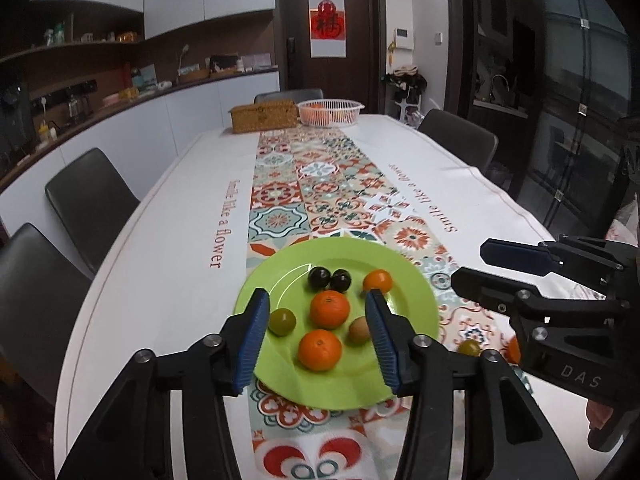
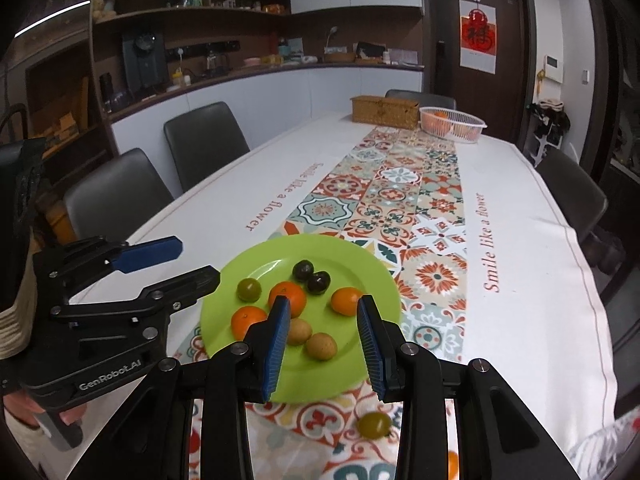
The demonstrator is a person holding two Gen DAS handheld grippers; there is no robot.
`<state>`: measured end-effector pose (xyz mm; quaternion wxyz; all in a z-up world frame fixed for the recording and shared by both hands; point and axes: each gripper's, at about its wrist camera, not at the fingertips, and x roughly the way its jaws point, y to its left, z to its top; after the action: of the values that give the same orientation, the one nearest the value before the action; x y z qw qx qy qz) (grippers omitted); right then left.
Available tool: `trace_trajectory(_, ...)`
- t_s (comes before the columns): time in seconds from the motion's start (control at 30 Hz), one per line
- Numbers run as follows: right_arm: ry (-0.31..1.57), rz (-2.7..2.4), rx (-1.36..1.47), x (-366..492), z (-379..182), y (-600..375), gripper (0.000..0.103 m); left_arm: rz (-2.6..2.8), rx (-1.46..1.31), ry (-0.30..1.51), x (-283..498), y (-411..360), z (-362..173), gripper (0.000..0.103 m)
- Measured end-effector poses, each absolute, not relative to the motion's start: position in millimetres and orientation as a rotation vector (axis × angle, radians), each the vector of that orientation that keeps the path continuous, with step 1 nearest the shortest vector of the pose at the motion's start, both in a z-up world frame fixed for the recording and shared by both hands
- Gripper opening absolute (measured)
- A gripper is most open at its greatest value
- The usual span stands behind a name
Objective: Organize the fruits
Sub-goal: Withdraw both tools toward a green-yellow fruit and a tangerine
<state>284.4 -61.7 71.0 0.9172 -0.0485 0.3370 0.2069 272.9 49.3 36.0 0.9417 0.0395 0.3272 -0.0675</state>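
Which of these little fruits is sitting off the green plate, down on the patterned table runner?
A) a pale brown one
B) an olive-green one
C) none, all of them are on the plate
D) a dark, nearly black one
B: in the right wrist view an olive-green fruit lies on the runner just in front of the green plate; the dark and brown ones sit on it.

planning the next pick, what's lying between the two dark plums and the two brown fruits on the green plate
In the right wrist view, the middle orange lies between the dark plums and the brown fruits; otherwise only bare green plate.
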Motion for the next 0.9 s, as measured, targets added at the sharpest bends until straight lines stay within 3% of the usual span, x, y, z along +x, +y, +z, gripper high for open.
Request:
trace_trajectory(0.07,0.681,0.419,-0.097,275,75,-69,0.044,-0.137,0.091,0.652,264,44,42,0.054)
trace_trajectory(0.6,0.619,0.338,-0.083,219,95,-127,0.044,-0.222,0.09,0.58,208,-6,62,0.073)
trace_trajectory(0.7,0.615,0.316,-0.074,211,93,-138,0.052,-0.233,0.107,0.573,203,-16,59,0.075)
trace_trajectory(0.9,0.627,0.273,-0.073,200,82,-153,0.052,-0.298,0.14,0.575,201,-33,44,0.076)
